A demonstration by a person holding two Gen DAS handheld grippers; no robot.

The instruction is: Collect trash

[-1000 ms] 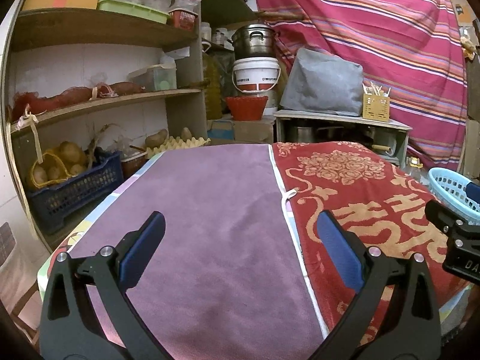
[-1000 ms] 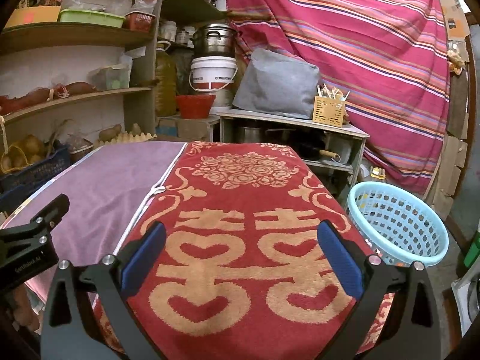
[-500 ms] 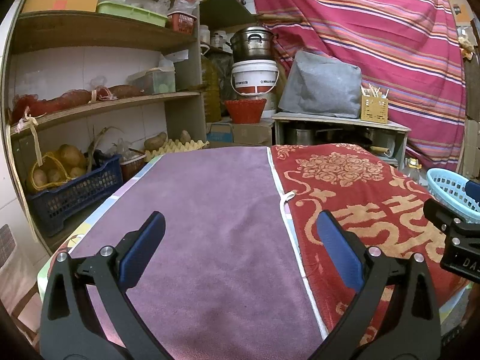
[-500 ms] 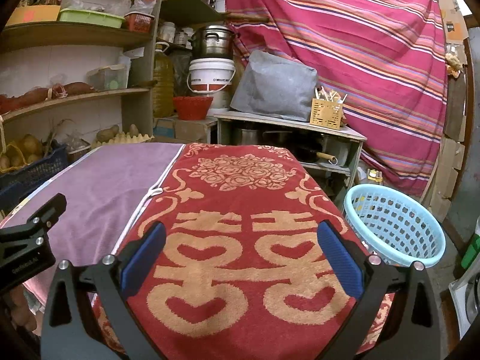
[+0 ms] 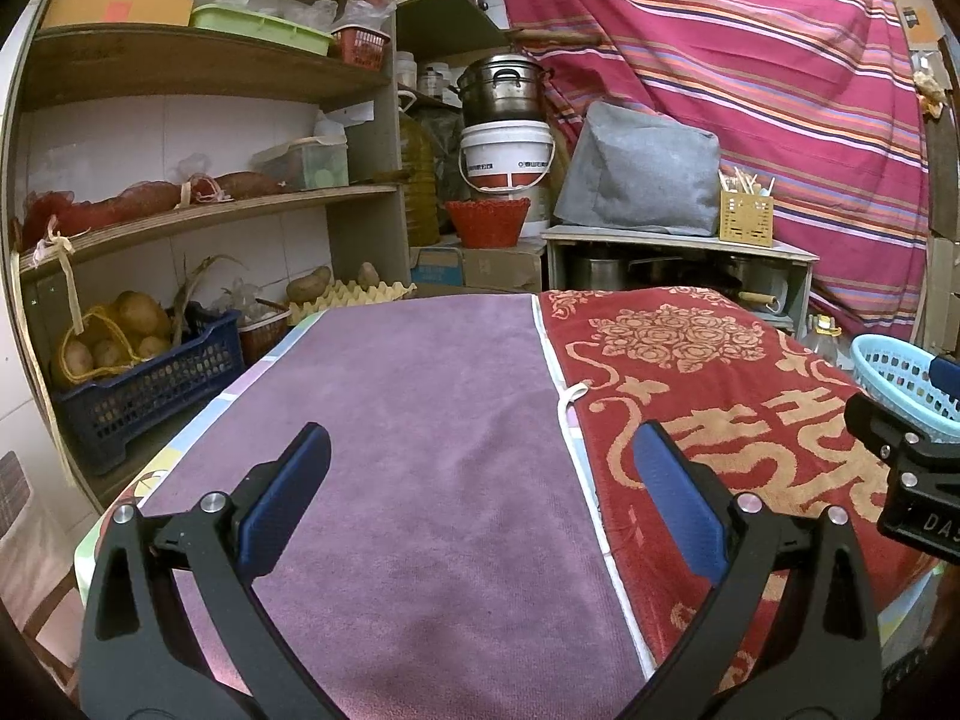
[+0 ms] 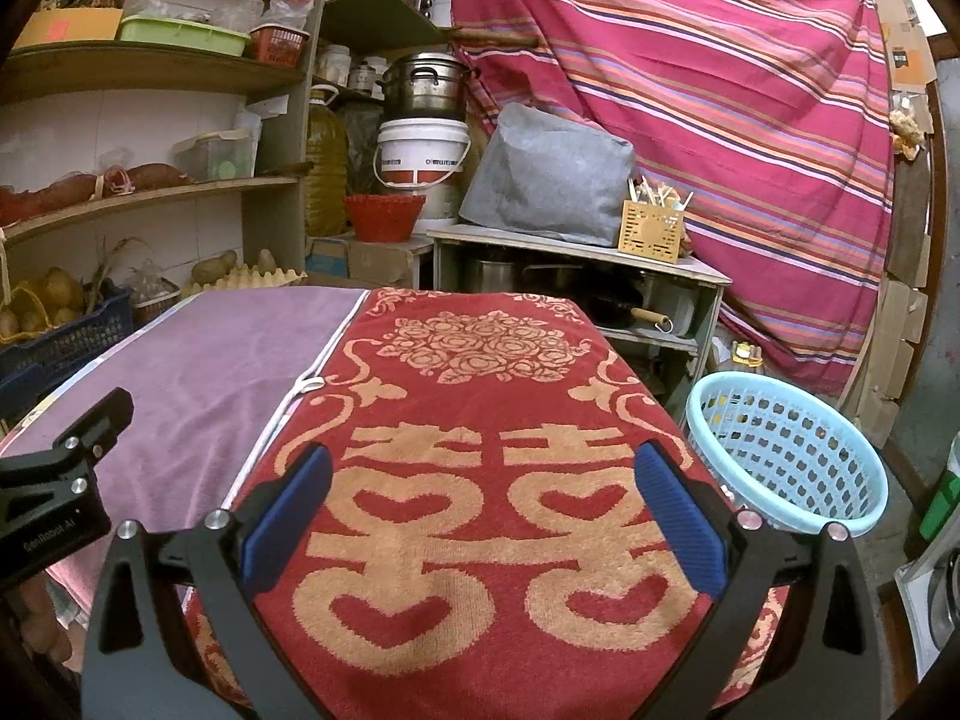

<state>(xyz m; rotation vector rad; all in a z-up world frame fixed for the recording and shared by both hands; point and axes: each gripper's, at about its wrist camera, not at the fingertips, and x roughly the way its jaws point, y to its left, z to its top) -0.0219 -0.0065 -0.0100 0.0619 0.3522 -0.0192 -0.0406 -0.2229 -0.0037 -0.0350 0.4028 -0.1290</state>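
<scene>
Light-blue plastic basket [image 6: 792, 450]: round, perforated wall, solid rim, mouth up and tilted slightly. Sits low, just beside the table's [image 6: 480, 540] right edge. Inside looks bare through the holes. In the left wrist view only its rim [image 5: 894, 372] shows.

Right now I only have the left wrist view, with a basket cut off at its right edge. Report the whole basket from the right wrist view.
Observer: The light-blue basket stands upright beside and below the right edge of the red towel. No trash shows inside it.
Operator: Now give me the right tongs.
Observer: The right tongs are open above the red towel, with nothing between them.
Operator: Check that towel's near end for trash.
Observer: Only the woven heart pattern shows there. No trash is visible.
</scene>
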